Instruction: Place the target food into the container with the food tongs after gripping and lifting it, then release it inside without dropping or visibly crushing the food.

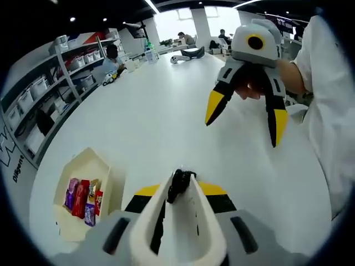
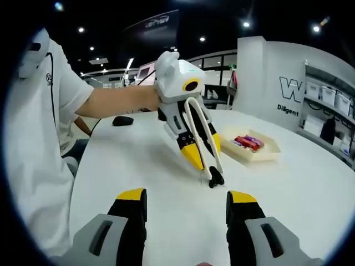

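at about eight o'clock in the left gripper view the cream container (image 1: 105, 166) holds small wrapped snack bars (image 1: 82, 198), which look light, slick in their wrappers and somewhat crushable, so they are best pinched gently across the middle. the left gripper (image 1: 180, 185) at six o'clock is clamped on the white food tongs (image 1: 186, 221), tips nearly together over the bare table (image 1: 138, 116). the right gripper (image 2: 186, 202) stands wide and holds nothing.

bench (image 1: 155, 111): wide, white
shelves (image 1: 39, 94): white bins, along wall
ceiling: dark, spot lights
windows (image 1: 194, 19): bright, far end
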Demonstrator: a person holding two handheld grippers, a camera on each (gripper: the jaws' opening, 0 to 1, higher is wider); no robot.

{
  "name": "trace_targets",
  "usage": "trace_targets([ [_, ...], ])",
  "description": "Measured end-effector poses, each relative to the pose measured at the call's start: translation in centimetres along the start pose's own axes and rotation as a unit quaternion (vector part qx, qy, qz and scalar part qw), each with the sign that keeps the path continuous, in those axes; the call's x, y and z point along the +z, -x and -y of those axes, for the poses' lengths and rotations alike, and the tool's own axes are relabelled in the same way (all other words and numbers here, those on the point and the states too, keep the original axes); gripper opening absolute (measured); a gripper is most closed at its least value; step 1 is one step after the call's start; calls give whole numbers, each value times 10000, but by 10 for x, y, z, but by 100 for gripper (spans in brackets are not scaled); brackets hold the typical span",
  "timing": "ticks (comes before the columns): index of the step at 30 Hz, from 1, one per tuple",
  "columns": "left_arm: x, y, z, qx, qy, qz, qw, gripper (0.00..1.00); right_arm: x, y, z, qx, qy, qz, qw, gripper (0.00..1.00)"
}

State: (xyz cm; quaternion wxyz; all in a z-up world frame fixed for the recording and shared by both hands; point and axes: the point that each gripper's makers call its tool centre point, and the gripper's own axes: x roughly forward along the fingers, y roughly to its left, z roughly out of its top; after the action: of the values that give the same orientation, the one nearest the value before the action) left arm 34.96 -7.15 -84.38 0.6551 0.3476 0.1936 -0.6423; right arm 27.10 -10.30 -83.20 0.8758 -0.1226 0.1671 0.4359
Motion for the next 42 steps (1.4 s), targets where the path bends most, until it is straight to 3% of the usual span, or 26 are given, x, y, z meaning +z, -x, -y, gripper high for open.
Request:
trace_targets([
  [6,1,4,8,-72,-136,-190,9997,19,1,-1,0,8,13,4,10000,54],
  [16,3,2,9,-204,-228,-172,9994,21,0,0,-1,10,10,-5,10000,54],
  [20,-2,-4,10,-317,-233,-300,9988,22,0,0,-1,15,8,-1,10000,54],
  [31,-8,-9,11,-545,108,-235,9982,21,-1,0,0,15,-10,-3,10000,54],
  [36,-9,-7,14,-618,267,-139,9976,17,-2,0,0,12,-19,-5,10000,54],
  [37,-10,-7,17,-668,266,-150,9973,0,-2,0,0,10,-16,-10,10000,54],
  [38,18,-14,29,-858,314,575,9942,0,-2,-1,0,10,-16,-11,10000,54],
  [39,4,-10,16,-452,195,114,9987,0,-2,-1,0,14,-18,-8,10000,54],
  [40,-5,-9,15,-554,114,-41,9984,0,-2,-1,0,15,-22,-4,10000,54],
  [42,-4,-8,14,-656,248,157,9974,0,-2,-1,0,22,-18,-9,10000,54],
])
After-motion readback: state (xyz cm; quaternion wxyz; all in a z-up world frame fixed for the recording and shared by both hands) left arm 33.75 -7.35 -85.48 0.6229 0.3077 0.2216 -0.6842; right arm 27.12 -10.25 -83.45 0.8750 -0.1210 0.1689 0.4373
